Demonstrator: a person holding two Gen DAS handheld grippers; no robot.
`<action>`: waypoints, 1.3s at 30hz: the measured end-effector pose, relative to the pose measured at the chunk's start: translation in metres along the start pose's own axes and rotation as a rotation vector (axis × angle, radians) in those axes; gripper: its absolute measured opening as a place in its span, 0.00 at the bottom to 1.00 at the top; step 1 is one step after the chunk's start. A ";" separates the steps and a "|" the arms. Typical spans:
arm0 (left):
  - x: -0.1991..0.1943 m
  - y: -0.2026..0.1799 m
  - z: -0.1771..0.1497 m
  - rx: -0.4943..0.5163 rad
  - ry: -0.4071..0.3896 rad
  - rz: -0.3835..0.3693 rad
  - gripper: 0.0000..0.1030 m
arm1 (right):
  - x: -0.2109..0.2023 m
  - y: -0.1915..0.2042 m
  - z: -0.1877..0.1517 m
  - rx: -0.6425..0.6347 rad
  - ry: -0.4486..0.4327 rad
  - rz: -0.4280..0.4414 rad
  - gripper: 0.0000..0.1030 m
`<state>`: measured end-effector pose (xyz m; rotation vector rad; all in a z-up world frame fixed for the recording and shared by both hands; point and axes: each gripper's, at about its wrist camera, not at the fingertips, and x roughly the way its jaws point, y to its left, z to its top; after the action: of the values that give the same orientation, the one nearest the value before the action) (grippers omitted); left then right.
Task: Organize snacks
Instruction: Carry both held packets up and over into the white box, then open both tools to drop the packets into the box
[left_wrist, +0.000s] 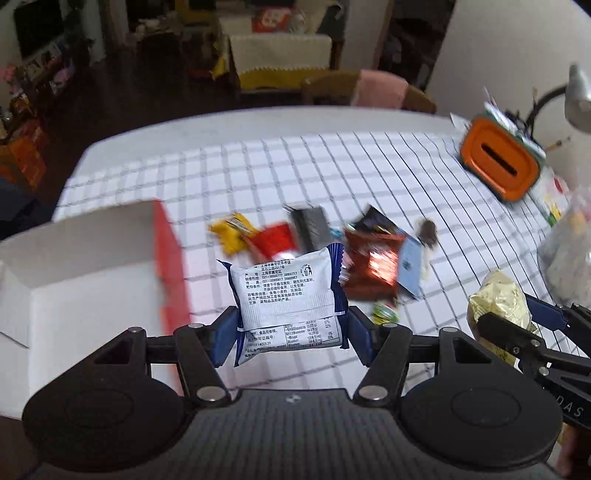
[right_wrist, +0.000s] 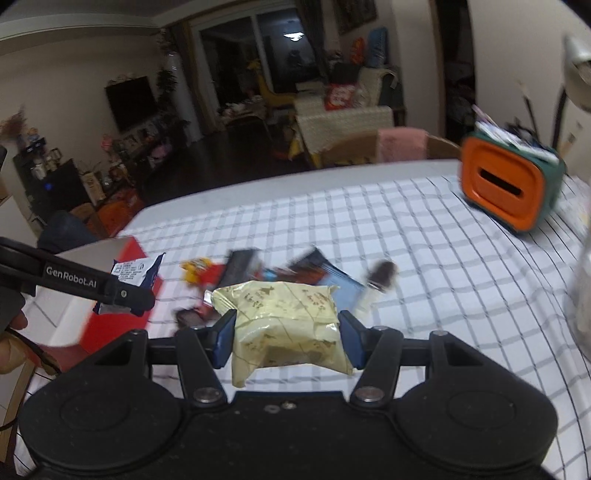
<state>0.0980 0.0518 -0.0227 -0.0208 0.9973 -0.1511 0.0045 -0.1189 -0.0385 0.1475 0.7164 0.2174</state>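
At frame centre, left gripper (left_wrist: 291, 325): pinches glossy white-blue packet (left_wrist: 288, 295), Chinese print.
Right gripper (right_wrist: 288, 339): pinches crinkled yellow packet (right_wrist: 288, 325).
Surface (right_wrist: 424, 258): checked cloth.

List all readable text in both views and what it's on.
"GenRobot.AI": side of the left gripper.
"DAS": partial lettering on the right gripper.
"021-38900777 38900717": back of the blue-white packet; remaining print too small.
Yellow packet: print blurred.
Table snacks: blurred.
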 end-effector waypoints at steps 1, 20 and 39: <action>-0.005 0.011 0.002 -0.012 -0.010 0.002 0.61 | 0.002 0.009 0.004 -0.009 -0.005 0.008 0.55; -0.031 0.193 -0.013 -0.151 -0.094 0.113 0.61 | 0.078 0.174 0.049 -0.236 0.042 0.102 0.55; 0.007 0.234 -0.063 -0.053 0.078 0.214 0.61 | 0.159 0.295 -0.004 -0.505 0.328 0.187 0.55</action>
<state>0.0758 0.2852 -0.0831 0.0434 1.0741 0.0712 0.0750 0.2055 -0.0811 -0.3117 0.9510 0.6030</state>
